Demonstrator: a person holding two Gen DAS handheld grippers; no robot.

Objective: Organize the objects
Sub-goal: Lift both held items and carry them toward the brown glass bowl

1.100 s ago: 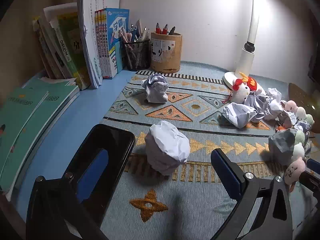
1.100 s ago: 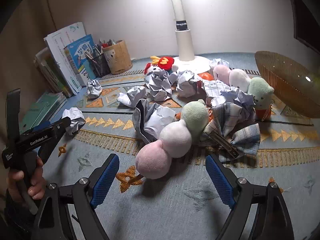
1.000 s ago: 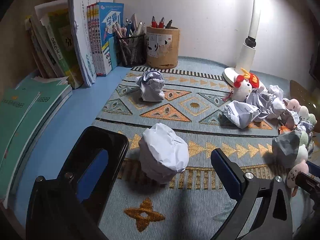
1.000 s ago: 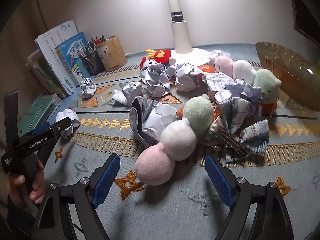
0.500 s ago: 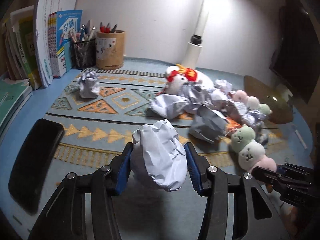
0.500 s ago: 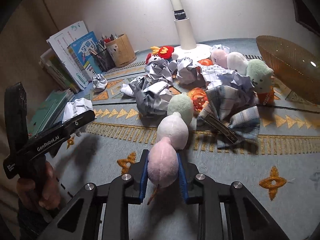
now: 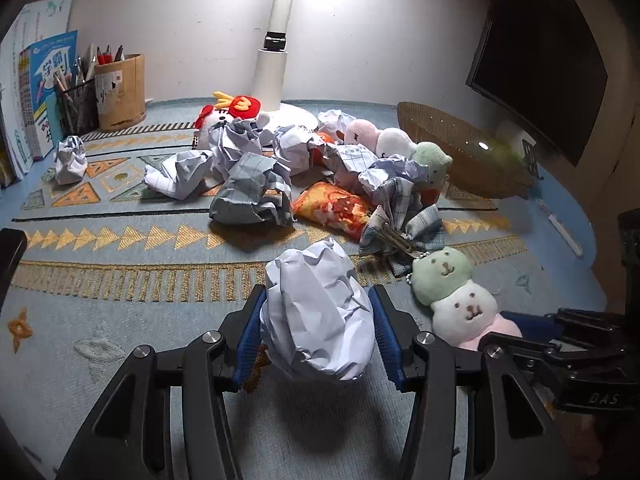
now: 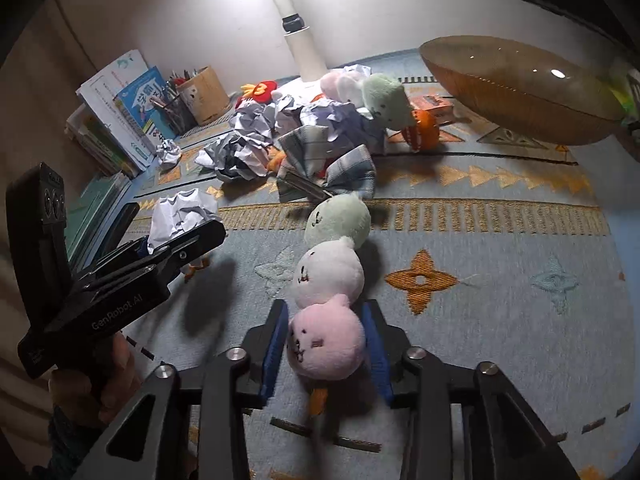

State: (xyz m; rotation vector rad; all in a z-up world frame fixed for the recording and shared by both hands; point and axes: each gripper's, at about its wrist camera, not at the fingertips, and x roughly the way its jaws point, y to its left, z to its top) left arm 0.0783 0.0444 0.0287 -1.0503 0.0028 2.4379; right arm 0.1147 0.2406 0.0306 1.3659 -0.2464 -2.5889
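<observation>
A crumpled white paper ball (image 7: pixel 316 316) sits between the blue pads of my left gripper (image 7: pixel 316 300), which is shut on it and holds it above the patterned rug (image 7: pixel 120 280). My right gripper (image 8: pixel 325 334) has the pink end of a three-ball plush skewer (image 8: pixel 328 276) between its pads. Its jaws are opening, but the pads still touch the pink ball. The left wrist view shows the plush (image 7: pixel 460 304) lying at the right with the right gripper (image 7: pixel 504 334) at its pink end. The right wrist view shows the left gripper (image 8: pixel 200 236) holding the paper ball (image 8: pixel 180 216), with a hand below it.
Several crumpled papers (image 7: pixel 248 196), an orange packet (image 7: pixel 332 208), a plaid bow (image 7: pixel 404 216) and other plush toys (image 7: pixel 392 140) are heaped mid-rug. Behind them are a lamp base (image 7: pixel 276 76), pen holders (image 7: pixel 120 88) and books (image 7: pixel 40 92). A woven bowl (image 7: pixel 460 148) sits at the right.
Both grippers went from open to closed, the left on the paper ball and the right on the plush's pink end. The left swung right toward the pile. The right jaws have since widened slightly.
</observation>
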